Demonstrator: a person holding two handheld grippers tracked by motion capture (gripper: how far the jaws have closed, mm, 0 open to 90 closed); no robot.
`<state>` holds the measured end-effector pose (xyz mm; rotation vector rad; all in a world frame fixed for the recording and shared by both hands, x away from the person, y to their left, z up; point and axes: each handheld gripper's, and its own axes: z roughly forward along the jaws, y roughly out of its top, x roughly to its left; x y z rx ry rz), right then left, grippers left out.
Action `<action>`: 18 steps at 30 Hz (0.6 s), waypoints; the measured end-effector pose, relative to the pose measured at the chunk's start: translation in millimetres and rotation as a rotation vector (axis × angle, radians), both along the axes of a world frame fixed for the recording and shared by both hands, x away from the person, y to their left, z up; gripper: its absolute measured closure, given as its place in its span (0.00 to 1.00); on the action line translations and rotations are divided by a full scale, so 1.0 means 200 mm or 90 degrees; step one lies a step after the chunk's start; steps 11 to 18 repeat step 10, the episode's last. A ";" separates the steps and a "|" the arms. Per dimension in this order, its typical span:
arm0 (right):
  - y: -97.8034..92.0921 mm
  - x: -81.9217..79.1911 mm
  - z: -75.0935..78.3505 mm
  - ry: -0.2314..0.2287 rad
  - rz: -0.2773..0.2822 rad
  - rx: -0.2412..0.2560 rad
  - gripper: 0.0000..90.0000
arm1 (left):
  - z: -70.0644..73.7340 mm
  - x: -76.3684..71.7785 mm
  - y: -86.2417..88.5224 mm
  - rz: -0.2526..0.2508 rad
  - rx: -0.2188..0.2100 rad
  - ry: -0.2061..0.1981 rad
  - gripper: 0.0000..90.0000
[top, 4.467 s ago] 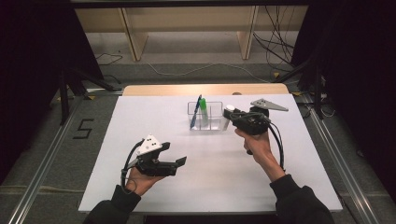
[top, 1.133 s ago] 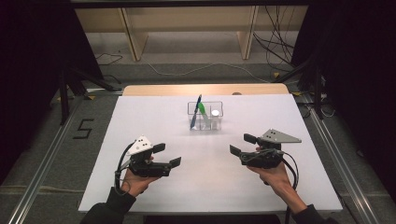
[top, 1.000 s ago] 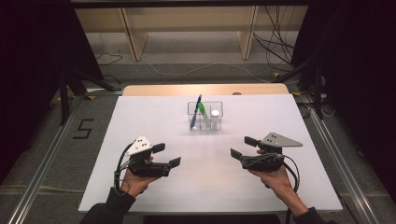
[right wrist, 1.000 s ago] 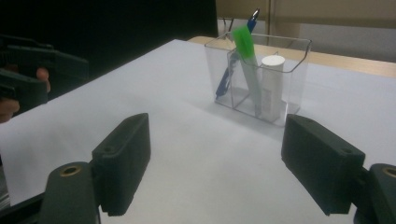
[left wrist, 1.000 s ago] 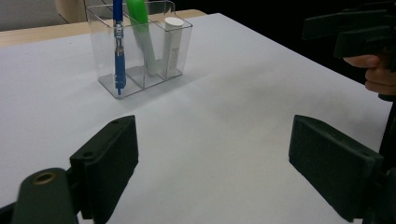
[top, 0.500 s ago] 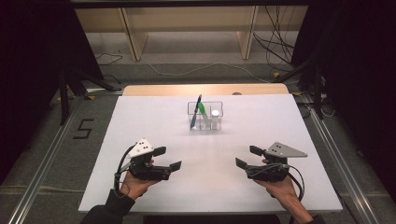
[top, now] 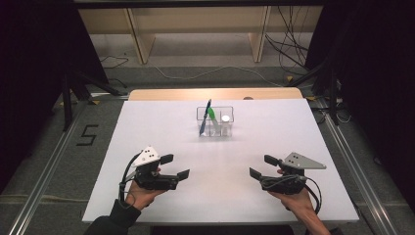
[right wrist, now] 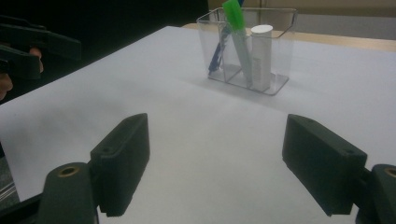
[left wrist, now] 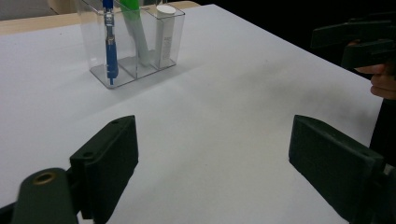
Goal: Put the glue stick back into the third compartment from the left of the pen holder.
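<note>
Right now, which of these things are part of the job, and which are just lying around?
Part of the job: clear organiser, blue pen, green marker, white tube, left gripper, right gripper.
Lying about: loose cables, wooden shelf frame, floor marking "5".

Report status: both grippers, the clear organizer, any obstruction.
Left gripper open, empty; right gripper open, empty. Clear plastic three-compartment organizer upright mid-table, holding blue pen, green-capped marker, white tube. Nothing between grippers and organizer.

Desk [top: 161,127]: I see a matt white sheet, smooth, with bare wood along the far edge. Organiser [top: 215,121]: clear glossy plastic. My left tongs [left wrist: 212,154] and right tongs [right wrist: 219,158]: matt black plastic, slightly grainy.
</note>
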<state>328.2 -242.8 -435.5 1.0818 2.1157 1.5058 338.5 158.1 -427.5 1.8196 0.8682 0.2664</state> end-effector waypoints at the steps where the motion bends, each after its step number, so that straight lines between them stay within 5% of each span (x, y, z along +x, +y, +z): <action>1: 0.00 0.00 0.00 0.000 0.000 0.000 0.27 | 0.00 0.00 0.00 -0.001 0.000 0.002 0.17; 18: 0.00 0.00 0.00 -0.003 -0.003 0.001 0.27 | 0.00 0.00 0.00 0.000 -0.001 0.003 0.17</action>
